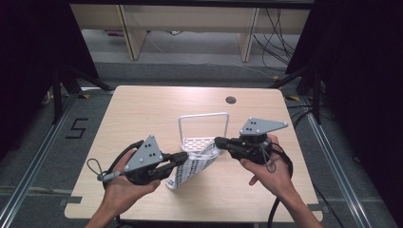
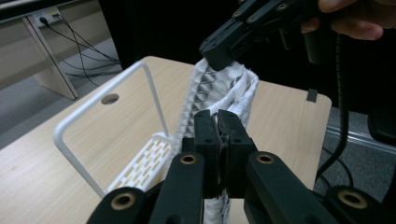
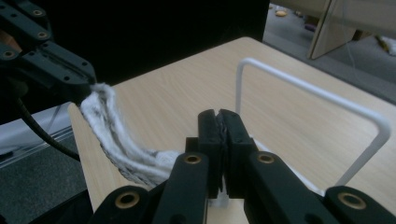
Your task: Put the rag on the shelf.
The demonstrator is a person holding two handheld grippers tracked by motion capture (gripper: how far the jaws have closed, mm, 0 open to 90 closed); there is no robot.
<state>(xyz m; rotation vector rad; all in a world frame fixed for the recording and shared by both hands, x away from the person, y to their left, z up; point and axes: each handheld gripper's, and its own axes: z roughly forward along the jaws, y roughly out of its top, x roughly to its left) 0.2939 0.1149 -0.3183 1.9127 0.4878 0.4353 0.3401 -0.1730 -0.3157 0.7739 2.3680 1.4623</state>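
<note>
The patterned white cloth (image 1: 195,164) hung stretched between both grippers above the counter (image 1: 142,114), each end pinched in closed jaws: the left gripper (image 1: 183,157) at its lower end, the right gripper (image 1: 219,141) at its upper. A white wire rack (image 1: 203,124) stood just behind. Desk legs and cables lined the grey floor beyond.

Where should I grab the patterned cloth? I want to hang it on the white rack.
Grip the cloth at its two top corners, one from each side, as the left gripper and right gripper do; it hangs limp between them beside the rack.
</note>
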